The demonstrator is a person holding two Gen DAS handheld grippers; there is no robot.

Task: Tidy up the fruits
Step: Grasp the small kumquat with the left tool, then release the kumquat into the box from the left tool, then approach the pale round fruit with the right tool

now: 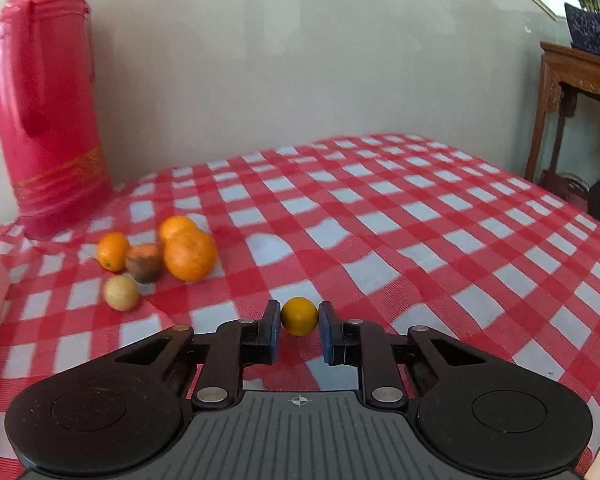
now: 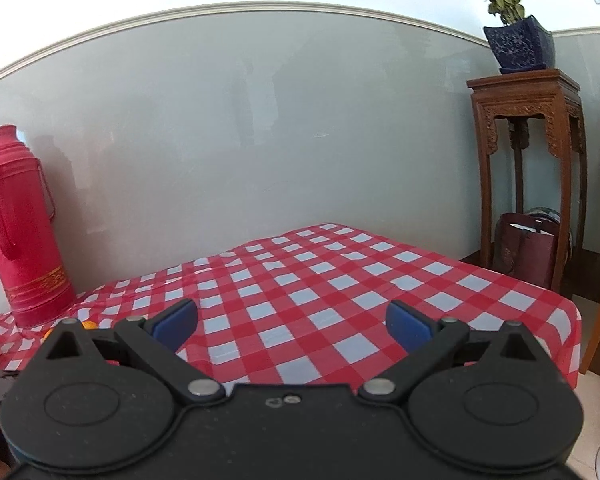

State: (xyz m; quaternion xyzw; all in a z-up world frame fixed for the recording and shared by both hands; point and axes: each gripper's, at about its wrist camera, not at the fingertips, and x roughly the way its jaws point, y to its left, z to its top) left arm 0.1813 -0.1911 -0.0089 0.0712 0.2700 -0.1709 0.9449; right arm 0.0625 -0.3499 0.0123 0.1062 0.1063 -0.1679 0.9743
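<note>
Six fruits on the checked tablecloth (image 1: 380, 216): three oranges (image 1: 189, 255) (image 1: 113, 251) (image 1: 175, 227), one brownish spoiled fruit (image 1: 144, 263), one pale round fruit (image 1: 121, 292), all near the left edge, plus one small yellow fruit (image 1: 299, 315) toward the front edge. One red thermos (image 1: 44, 100) at the back-left corner. Off the cloth: one wooden stand (image 2: 528, 168), one potted plant (image 2: 514, 36).

No words, brands or numbers can be read anywhere. The only sign is a small white crosshair mark (image 1: 299, 401) (a circle crossed by two lines) on the ribbed grey body of the left hand-held gripper (image 1: 299, 326).
</note>
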